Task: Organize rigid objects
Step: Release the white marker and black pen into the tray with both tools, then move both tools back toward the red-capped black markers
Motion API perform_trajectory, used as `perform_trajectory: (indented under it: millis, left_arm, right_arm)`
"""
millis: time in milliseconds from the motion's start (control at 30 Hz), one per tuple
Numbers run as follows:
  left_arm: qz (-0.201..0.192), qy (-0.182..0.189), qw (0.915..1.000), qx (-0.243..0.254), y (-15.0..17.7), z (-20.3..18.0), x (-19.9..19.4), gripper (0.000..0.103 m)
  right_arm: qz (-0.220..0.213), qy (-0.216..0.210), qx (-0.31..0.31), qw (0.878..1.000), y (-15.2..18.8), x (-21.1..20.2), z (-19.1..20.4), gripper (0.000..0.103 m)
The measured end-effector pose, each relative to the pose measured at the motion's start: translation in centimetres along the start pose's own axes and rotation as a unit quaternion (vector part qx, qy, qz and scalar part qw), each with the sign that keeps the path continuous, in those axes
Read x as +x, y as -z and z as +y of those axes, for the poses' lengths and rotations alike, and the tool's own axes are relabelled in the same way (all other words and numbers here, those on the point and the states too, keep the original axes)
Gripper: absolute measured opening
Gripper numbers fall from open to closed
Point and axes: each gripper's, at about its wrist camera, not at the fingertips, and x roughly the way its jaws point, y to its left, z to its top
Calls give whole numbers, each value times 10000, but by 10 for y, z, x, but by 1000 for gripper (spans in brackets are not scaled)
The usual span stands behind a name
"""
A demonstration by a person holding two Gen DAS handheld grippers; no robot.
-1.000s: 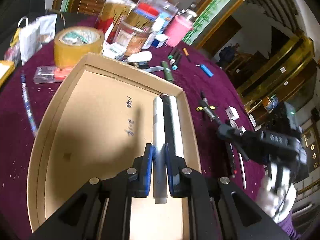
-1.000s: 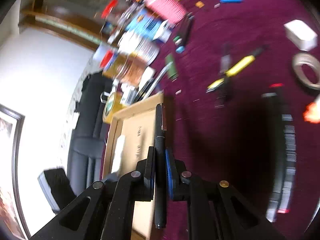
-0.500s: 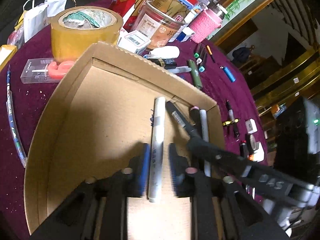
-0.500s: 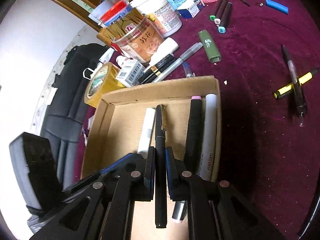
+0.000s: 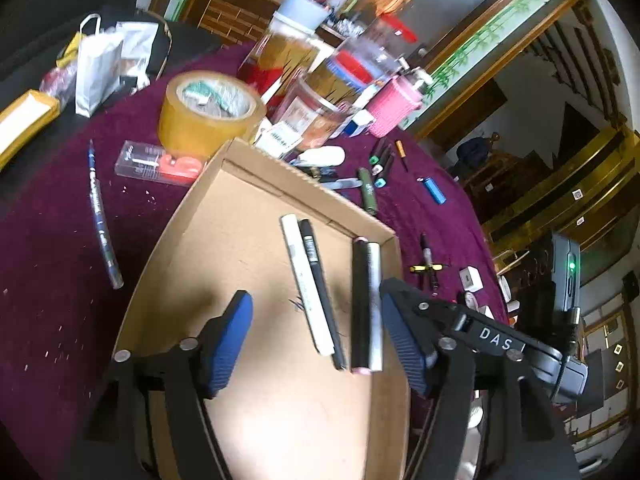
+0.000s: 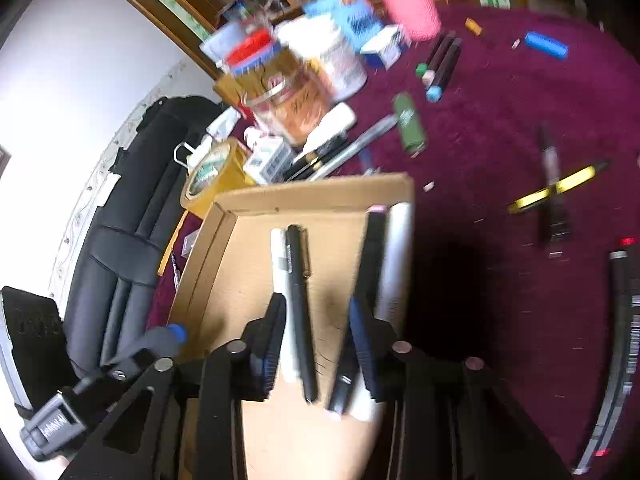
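A shallow cardboard tray (image 5: pixel 192 216) lies on the purple table; it also shows in the right wrist view (image 6: pixel 248 200). In it lie a white marker (image 5: pixel 306 288) and a black pen (image 5: pixel 322 292) side by side, and a black marker (image 5: pixel 360 304) and a grey marker (image 5: pixel 375 304) along the right wall. My left gripper (image 5: pixel 316 344) is open and empty above the tray. My right gripper (image 6: pixel 318 340) is open, its fingers either side of the black pen (image 6: pixel 300 308) that lies beside the white marker (image 6: pixel 280 280).
Loose pens lie on the cloth: a green marker (image 5: pixel 367 194), a blue lighter (image 5: pixel 434 191), a yellow pen crossed with a black one (image 6: pixel 556 188), a blue pen (image 5: pixel 102 220). A tape roll (image 5: pixel 208 112), jars and a pink cup (image 5: pixel 394 106) crowd the far side.
Both grippers have opened. The left let go of the white marker and the right let go of the black pen; both now lie in the tray.
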Motion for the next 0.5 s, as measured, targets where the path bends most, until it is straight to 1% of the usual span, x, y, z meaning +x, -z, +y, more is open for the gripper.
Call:
perform_trajectory:
  millis: [33, 100, 167, 233, 267, 300, 333, 367, 400, 433, 467, 500]
  left_arm:
    - [-39, 19, 10000, 45, 3, -6, -4, 71]
    - [-87, 79, 9998, 179, 9, -20, -12, 72]
    - [-83, 177, 9993, 328, 17, -39, -15, 75]
    - [-39, 290, 9986, 441, 25, -55, -14, 77]
    - [7, 348, 9981, 515, 30, -64, -12, 77]
    - [65, 392, 9974, 598, 34, -74, -9, 77]
    - [117, 427, 9967, 675, 39, -82, -6, 77]
    - [181, 465, 9957, 775, 44, -93, -1, 77]
    - [237, 489, 9949, 850, 49, -101, 3, 77]
    - [306, 514, 9939, 923, 55, -110, 8, 77]
    - [351, 527, 9934, 959, 60, -116, 12, 77]
    - [409, 542, 9928, 989, 66, -122, 18, 77]
  right_arm:
    - [-115, 26, -33, 9999, 2, -11, -4, 47]
    - [-410, 120, -103, 9990, 6, -37, -15, 52]
    - [-812, 329, -237, 9959, 12, -67, -26, 54]
    - [-1288, 673, -436, 9884, 19, -97, -34, 58]
    - [-1683, 1038, -605, 9784, 26, -118, -39, 60]
    - [-1911, 1269, -696, 9708, 30, -129, -42, 66]
    - [-2209, 1562, -811, 9593, 37, -144, -45, 76]
    - [-2510, 1829, -932, 9460, 44, -158, -50, 82]
    - [-2688, 2027, -1006, 9362, 49, -167, -54, 95]
    - [-2819, 2229, -1062, 9271, 52, -174, -62, 103]
    - [-2879, 2394, -1080, 9209, 53, -178, -72, 103]
    - [-2821, 2519, -998, 9203, 52, -179, -87, 103]
